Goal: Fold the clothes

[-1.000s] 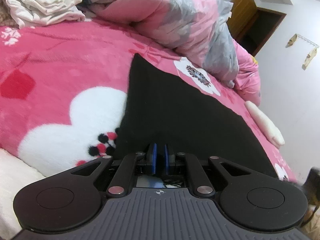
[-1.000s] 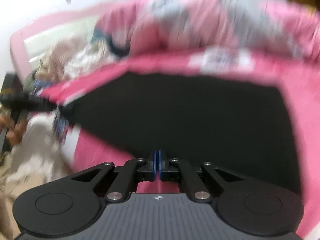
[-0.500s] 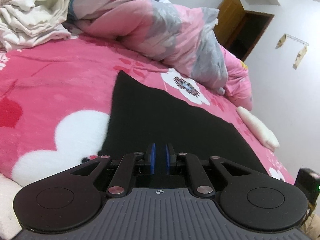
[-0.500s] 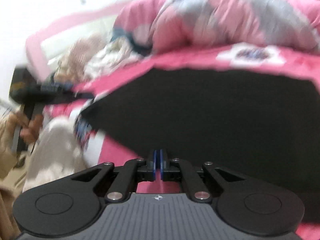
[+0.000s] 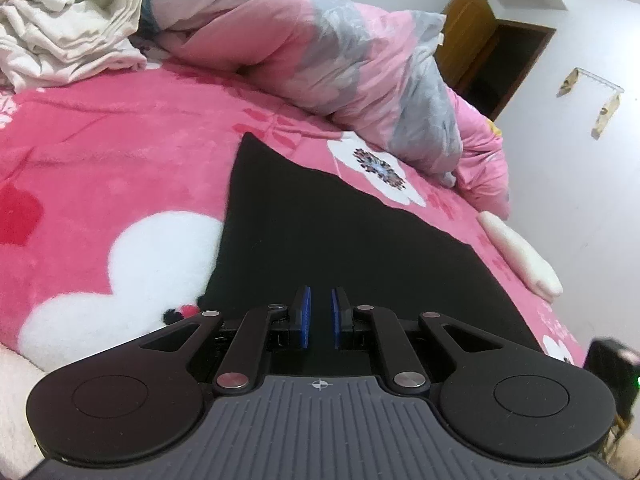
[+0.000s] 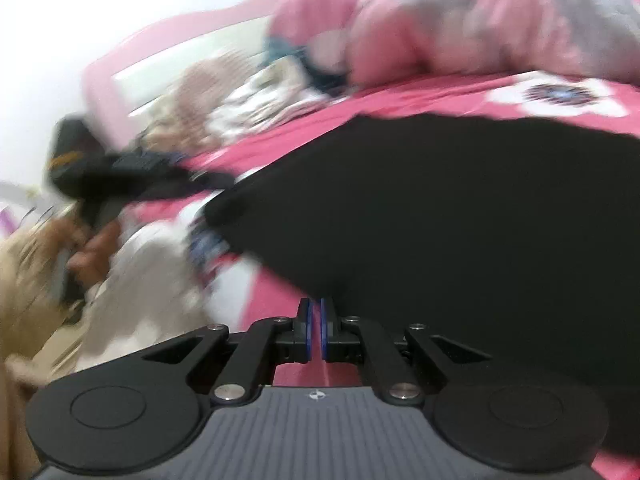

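Note:
A black garment (image 5: 340,240) lies spread on the pink flowered blanket (image 5: 100,152), narrowing to a point at its far end. My left gripper (image 5: 319,314) sits at the garment's near edge, its blue pads a narrow slit apart with black cloth between them. In the blurred right wrist view the garment (image 6: 440,200) fills the middle and right. My right gripper (image 6: 315,312) is shut, its tips pinching the cloth's near edge over pink blanket. The left gripper (image 6: 100,168), held in a hand (image 6: 92,252), shows at that view's left, at the garment's corner.
A bunched pink and grey duvet (image 5: 340,52) lies across the bed's far side, with a heap of white cloth (image 5: 68,36) at the far left. A white roll (image 5: 520,256) rests near the right bed edge. A wooden door (image 5: 468,44) stands beyond.
The right wrist view has swung, so the left gripper and hand now sit further into its left side. The left pads stand slightly wider apart than a second ago.

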